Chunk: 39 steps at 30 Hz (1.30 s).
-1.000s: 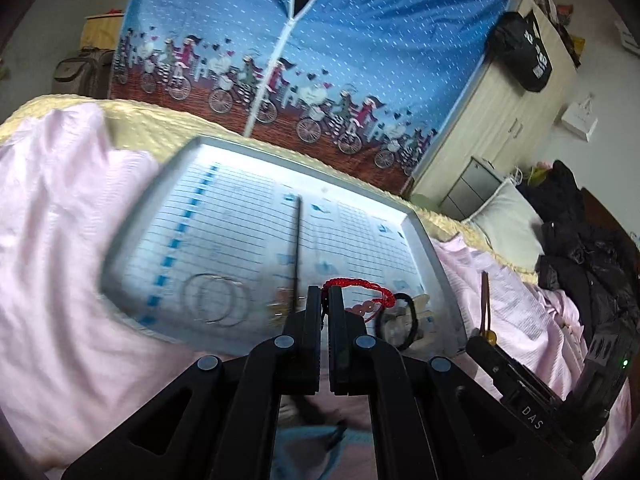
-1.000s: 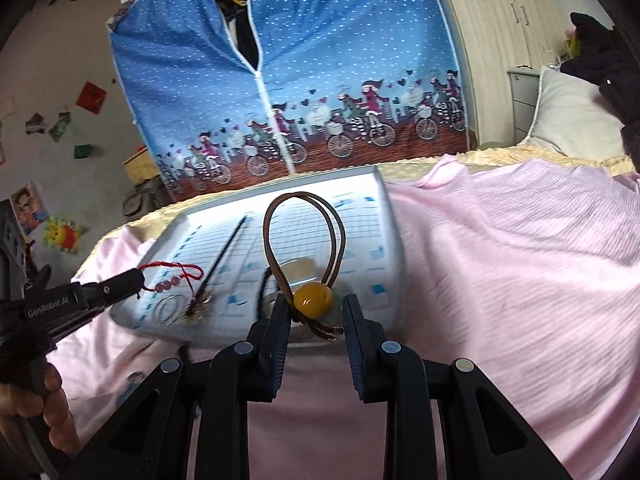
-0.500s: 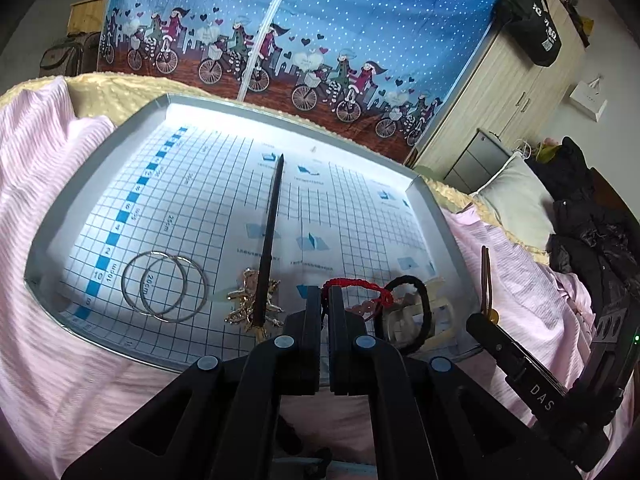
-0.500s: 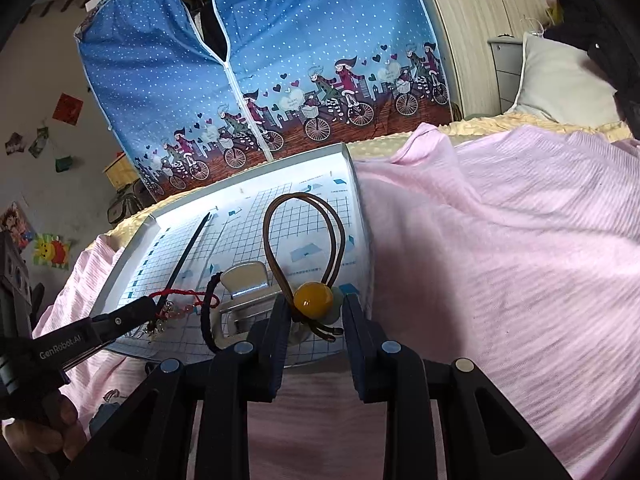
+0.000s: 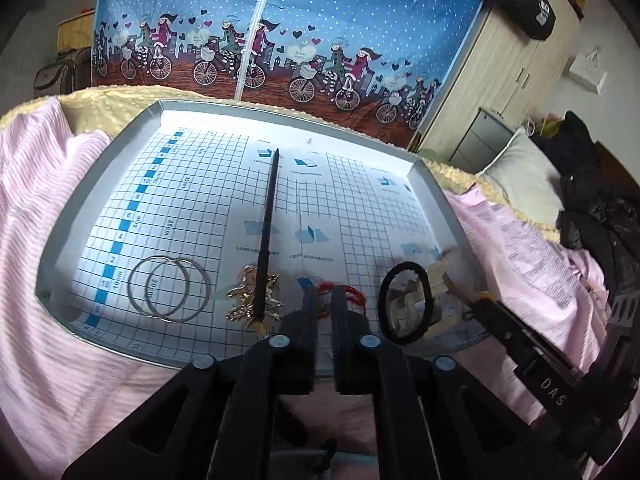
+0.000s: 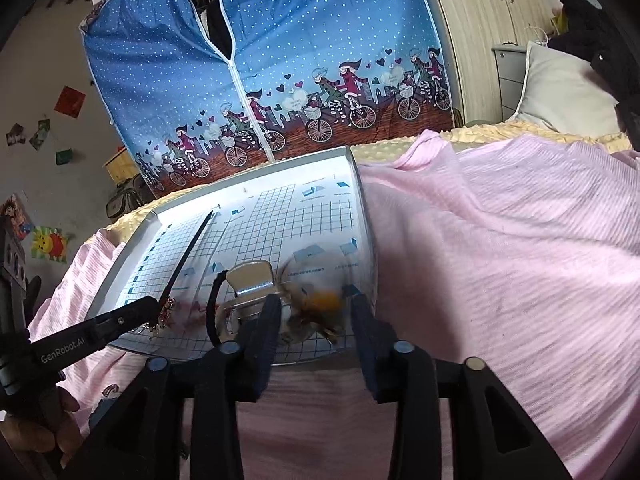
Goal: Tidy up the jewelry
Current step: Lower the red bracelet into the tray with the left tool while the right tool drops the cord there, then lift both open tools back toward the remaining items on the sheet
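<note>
The right claw [image 6: 314, 312] is gaping over the blurred amber-bead cord [image 6: 320, 308], lower centre; the left claw [image 5: 325, 300] is pinching the red bracelet [image 5: 352, 294]. Settle both flat inside the tray [image 5: 440, 200].

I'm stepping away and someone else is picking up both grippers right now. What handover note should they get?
Left gripper: nearly closed at the red cord bracelet, low over the tray; grip unclear.
Right gripper: open, with the amber-bead cord blurred between its fingers at the tray's near right corner.
Already in the tray: silver hoops, hair stick, black hair tie, clip.
Left to do: confirm that the bracelet and the bead cord lie in the tray, then draw both grippers back.
</note>
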Tool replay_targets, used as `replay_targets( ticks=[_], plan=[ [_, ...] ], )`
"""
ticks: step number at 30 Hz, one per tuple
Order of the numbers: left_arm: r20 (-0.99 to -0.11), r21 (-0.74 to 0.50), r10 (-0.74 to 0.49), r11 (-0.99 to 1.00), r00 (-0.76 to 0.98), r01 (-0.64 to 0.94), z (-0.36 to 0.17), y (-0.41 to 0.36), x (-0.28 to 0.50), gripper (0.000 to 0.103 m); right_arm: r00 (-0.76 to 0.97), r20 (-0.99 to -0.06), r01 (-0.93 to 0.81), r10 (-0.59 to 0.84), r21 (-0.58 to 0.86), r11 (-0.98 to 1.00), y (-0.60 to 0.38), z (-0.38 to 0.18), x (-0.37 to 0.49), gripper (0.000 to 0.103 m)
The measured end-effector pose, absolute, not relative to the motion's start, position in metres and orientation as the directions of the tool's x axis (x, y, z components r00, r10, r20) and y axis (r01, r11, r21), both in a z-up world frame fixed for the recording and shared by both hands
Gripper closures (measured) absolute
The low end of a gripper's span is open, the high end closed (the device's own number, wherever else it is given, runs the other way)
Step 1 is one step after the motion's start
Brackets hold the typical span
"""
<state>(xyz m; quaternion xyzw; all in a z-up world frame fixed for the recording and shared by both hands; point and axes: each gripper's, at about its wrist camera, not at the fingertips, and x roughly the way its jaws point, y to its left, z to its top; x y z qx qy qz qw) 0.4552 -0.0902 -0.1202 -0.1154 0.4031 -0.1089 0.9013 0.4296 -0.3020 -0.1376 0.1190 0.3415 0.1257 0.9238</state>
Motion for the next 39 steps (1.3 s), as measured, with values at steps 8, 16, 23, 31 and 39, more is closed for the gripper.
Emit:
replay_targets(
  ticks=[8,16,23,31,39],
  plan=[
    [-0.637,-0.341,-0.324,0.932,0.7,0.121,-0.097,-0.07,0.433,0.017,0.781,-0.559,-0.153,0.278,0.26,0.954,-0.3,-0.118,0.414,0.039],
    [-0.453,-0.314,-0.193,0.948,0.87,0.046,-0.055,-0.035,0.375,0.002,0.858,-0.435,-0.185,0.275,0.238,0.953,-0.294,-0.085,0.37,0.0],
    [-0.393,-0.281,-0.133,0.96,0.91,0.019,-0.035,-0.018,0.324,0.002,0.893,-0.329,-0.269,0.307,0.157,0.95,-0.278,-0.051,0.316,0.0],
    [-0.357,-0.207,-0.126,0.977,0.925,0.053,-0.019,-0.017,0.266,0.002,0.894,-0.3,-0.319,0.332,0.095,0.943,-0.257,-0.036,0.26,0.0],
    [-0.323,-0.193,-0.146,0.977,0.935,0.086,-0.011,-0.008,0.214,0.002,0.903,-0.288,-0.308,0.32,0.086,0.947,-0.255,-0.033,0.211,0.0]
  ],
)
